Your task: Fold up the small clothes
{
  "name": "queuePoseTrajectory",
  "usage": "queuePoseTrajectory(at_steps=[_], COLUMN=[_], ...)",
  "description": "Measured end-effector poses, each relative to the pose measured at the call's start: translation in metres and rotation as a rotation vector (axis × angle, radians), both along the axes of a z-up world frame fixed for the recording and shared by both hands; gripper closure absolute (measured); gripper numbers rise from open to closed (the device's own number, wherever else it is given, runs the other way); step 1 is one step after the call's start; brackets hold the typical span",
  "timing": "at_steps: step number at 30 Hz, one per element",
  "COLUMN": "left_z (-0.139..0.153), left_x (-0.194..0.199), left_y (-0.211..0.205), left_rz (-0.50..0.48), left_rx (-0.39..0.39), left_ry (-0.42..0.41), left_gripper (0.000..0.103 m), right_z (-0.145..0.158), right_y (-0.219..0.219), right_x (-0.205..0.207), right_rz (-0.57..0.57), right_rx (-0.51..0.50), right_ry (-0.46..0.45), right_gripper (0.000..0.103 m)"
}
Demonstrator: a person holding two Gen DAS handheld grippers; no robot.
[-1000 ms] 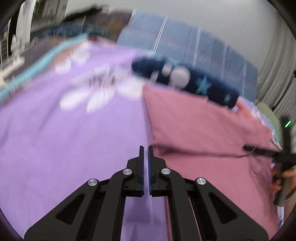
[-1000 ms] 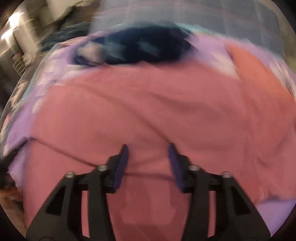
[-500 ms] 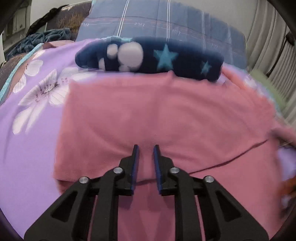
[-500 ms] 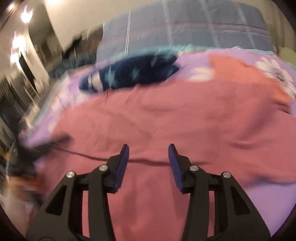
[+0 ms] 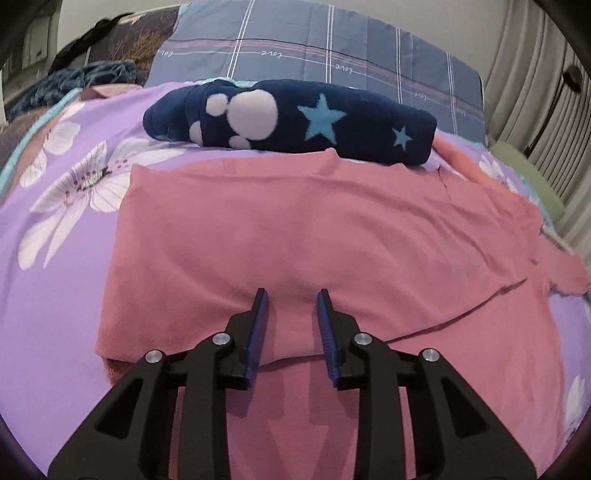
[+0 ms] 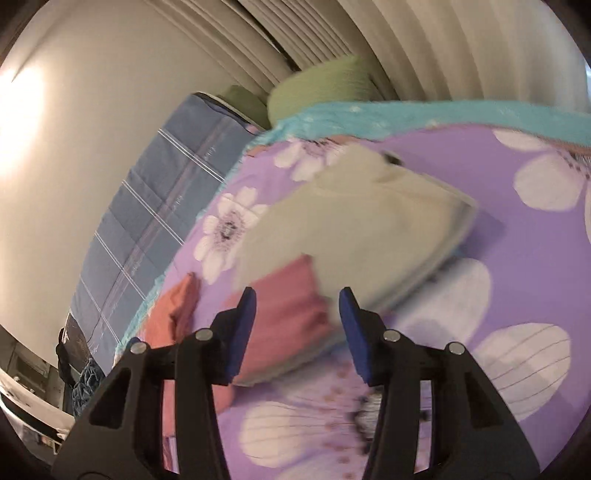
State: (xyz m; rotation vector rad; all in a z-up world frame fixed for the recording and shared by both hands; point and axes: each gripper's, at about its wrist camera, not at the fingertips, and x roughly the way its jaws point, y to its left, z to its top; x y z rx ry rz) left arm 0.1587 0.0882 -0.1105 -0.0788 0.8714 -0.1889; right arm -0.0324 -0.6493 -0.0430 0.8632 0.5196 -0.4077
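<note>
A pink garment [image 5: 295, 240] lies spread on the purple flowered bedspread [image 5: 55, 258], with its near part folded over so a fold edge runs across it. My left gripper [image 5: 291, 299] is open and empty, low over that fold edge. My right gripper [image 6: 297, 295] is open and empty, turned to the bed's right side, above a pink end of the garment [image 6: 284, 317] next to a folded cream garment [image 6: 354, 229].
A navy fleece bundle with stars [image 5: 291, 118] lies behind the pink garment. A blue plaid pillow [image 5: 332, 51] is at the head of the bed. A green cushion [image 6: 325, 85] and curtains [image 6: 369, 29] are beyond the bed's teal edge [image 6: 443, 110].
My left gripper opened from shut and moved onto the pink garment. My right gripper swung away to the right, from the pink garment toward the cream folded garment.
</note>
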Motion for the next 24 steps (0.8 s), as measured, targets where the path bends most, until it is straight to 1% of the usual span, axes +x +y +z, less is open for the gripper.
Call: queuePoseTrajectory(at_steps=[1,4,6,9,10,12,14,16,18,20,22,24], left_z=[0.0,0.001,0.001,0.001,0.0,0.0,0.0,0.0,0.0,0.0,0.0,0.0], left_x=[0.0,-0.002,-0.003,-0.003,-0.002,-0.002,-0.003,-0.003,-0.003,-0.003,-0.003,-0.003], left_y=[-0.004,-0.006,-0.006,-0.002,-0.001,-0.001,-0.001,0.0,0.0,0.001,0.003,0.004], left_rz=[-0.001,-0.001,-0.001,-0.001,-0.002,-0.002,-0.002,-0.003,-0.004,-0.005,-0.007,-0.019], left_rx=[0.026,0.058,0.058,0.034,0.022,0.013,0.012,0.011,0.004,-0.008,-0.022,-0.04], left_ry=[-0.003,-0.009,-0.011,-0.009,-0.008,-0.008,-0.009,-0.009,-0.009,-0.01,-0.009,-0.009], left_gripper=[0.073,0.073,0.073,0.072,0.072,0.072,0.072,0.072,0.071,0.071,0.07,0.063], right_z=[-0.004,-0.02,-0.024,-0.024,-0.024,-0.02,-0.014,-0.01,-0.008,-0.008,-0.005,0.002], right_y=[0.0,0.003,0.003,0.008,0.01,0.012,0.017,0.021,0.023,0.023,0.025,0.029], right_x=[-0.001,-0.001,0.003,0.014,0.016,0.019,0.019,0.021,0.025,0.026,0.027,0.03], right_rz=[0.008,0.034,0.046,0.058,0.06,0.046,0.047,0.05,0.051,0.037,0.026,0.02], right_rx=[0.001,0.048,0.063,0.025,0.023,0.006,-0.025,-0.051,-0.06,-0.066,-0.081,-0.118], right_ry=[0.002,-0.015,-0.022,0.007,0.013,0.034,0.039,0.058,0.079,0.105,0.127,0.146], right_gripper=[0.054,0.053,0.053,0.054,0.055,0.068,0.073,0.075,0.083,0.087,0.088,0.091])
